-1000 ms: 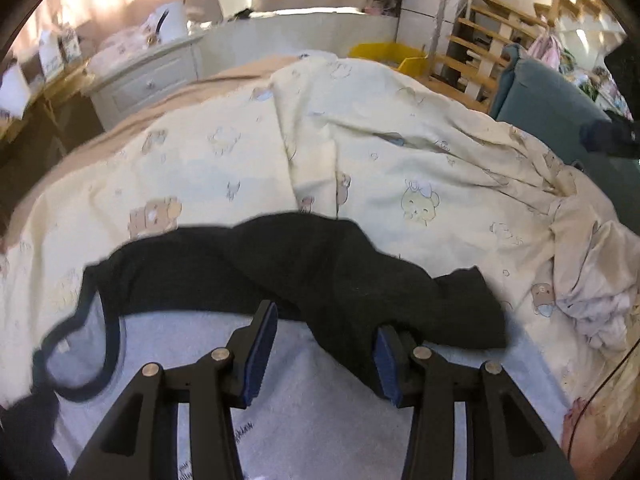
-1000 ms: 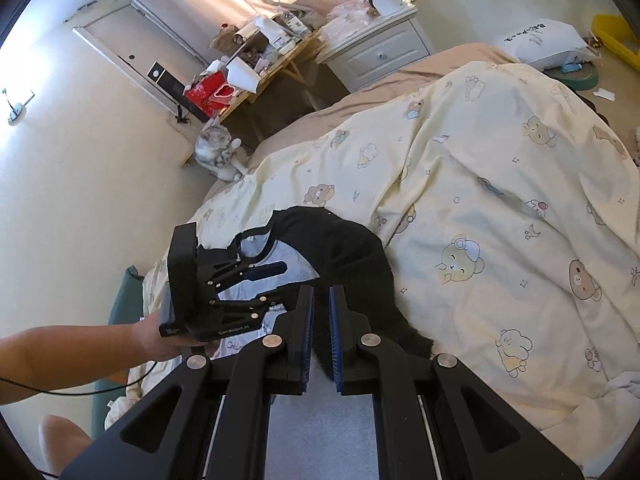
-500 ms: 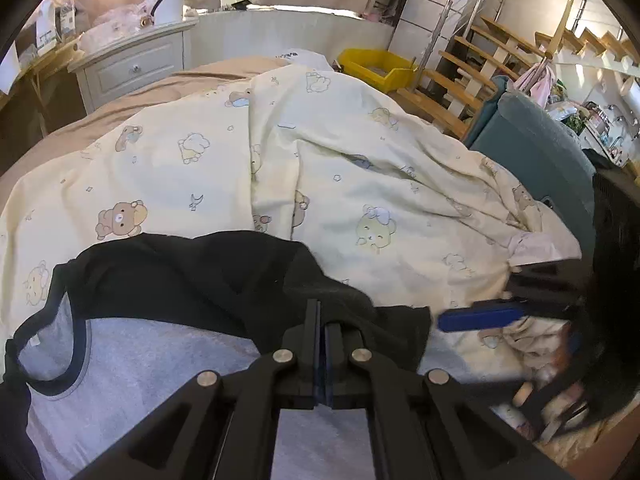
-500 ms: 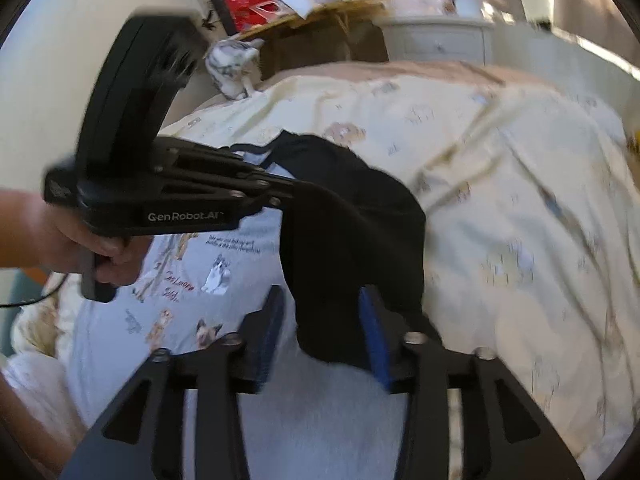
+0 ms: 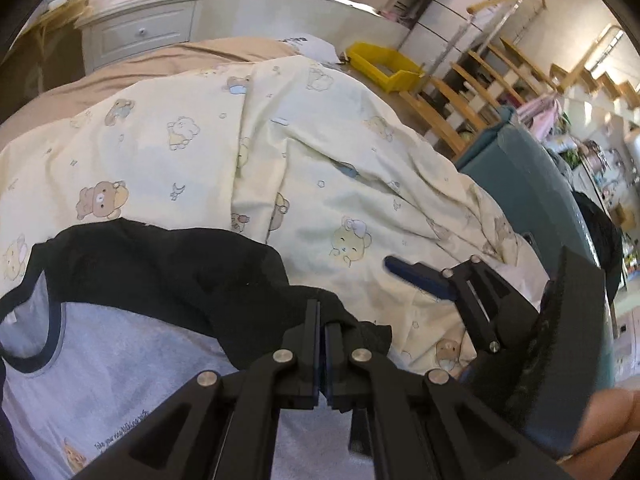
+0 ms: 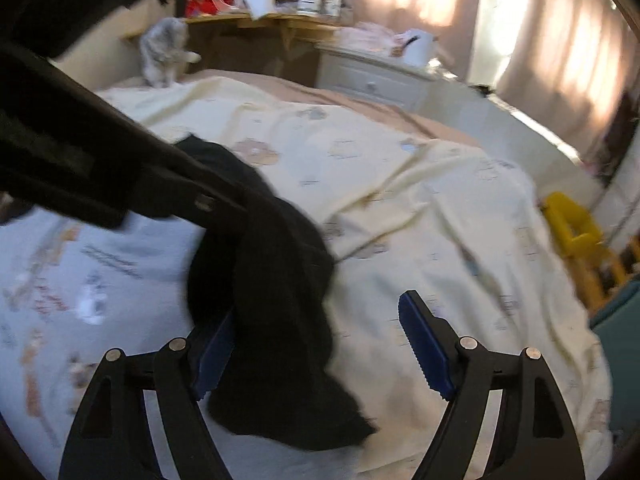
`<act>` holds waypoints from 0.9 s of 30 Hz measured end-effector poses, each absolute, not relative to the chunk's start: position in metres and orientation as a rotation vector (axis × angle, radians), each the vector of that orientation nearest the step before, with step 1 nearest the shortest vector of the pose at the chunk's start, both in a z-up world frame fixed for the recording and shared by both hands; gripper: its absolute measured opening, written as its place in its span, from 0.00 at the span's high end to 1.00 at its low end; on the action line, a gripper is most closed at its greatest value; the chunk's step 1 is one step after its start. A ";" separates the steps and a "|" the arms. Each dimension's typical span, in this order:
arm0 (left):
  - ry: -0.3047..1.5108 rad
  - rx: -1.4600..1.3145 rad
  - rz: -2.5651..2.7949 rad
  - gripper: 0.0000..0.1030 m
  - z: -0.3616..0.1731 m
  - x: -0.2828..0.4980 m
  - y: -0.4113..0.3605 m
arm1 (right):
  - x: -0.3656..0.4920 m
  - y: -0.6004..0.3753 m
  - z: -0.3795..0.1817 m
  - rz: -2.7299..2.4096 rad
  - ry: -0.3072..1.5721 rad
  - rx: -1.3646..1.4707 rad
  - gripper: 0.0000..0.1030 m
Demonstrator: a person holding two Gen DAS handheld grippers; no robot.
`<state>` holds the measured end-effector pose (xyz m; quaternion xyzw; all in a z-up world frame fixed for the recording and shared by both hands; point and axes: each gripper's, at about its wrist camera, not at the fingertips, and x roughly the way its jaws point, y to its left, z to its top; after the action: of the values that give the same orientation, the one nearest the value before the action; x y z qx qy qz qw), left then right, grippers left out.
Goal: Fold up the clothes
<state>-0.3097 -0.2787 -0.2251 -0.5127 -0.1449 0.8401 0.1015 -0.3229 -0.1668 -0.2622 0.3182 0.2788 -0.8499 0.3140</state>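
A grey T-shirt [image 5: 120,360] with black sleeves and a printed front lies on the cream bear-print quilt [image 5: 340,168]. My left gripper [image 5: 322,320] is shut on the shirt's black sleeve [image 5: 180,272] and holds its end raised off the quilt. In the right wrist view the left gripper [image 6: 236,216] comes in from the upper left, and the black sleeve [image 6: 280,300] hangs down from it. My right gripper [image 6: 320,346] is opening wide. The sleeve hangs between its jaws, close to the left blue pad [image 6: 216,344], and is not pinched. Another of its blue pads [image 5: 416,278] shows in the left wrist view.
A grey cat [image 6: 164,54] sits at the bed's far corner below a cluttered wooden desk [image 6: 256,24]. A white nightstand [image 5: 140,30], a yellow bin [image 5: 384,66], wooden stairs [image 5: 480,92] and a teal chair [image 5: 532,188] surround the bed. A hand [image 5: 612,416] holds the right gripper.
My left gripper closed on the black sleeve and lifted it slightly. My right gripper let go of the sleeve, spread its jaws wide and swung round to the right side.
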 end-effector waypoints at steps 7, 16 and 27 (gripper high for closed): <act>-0.456 -1.488 2.461 0.99 -0.222 -0.311 -0.284 | -0.351 -0.114 -0.264 -2.309 0.560 0.876 0.34; -0.380 -1.491 2.494 0.99 -0.218 -0.315 -0.284 | -0.374 -0.070 -0.261 -2.197 0.363 1.005 0.40; -0.263 -1.579 2.574 0.99 -0.223 -0.322 -0.298 | -0.382 -0.049 -0.243 -2.060 0.202 1.035 0.64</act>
<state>-0.3217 -0.2980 -0.2233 -0.5202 -0.0866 0.8478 0.0550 -0.3815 -0.0491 -0.2426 0.4094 0.0800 -0.8152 0.4019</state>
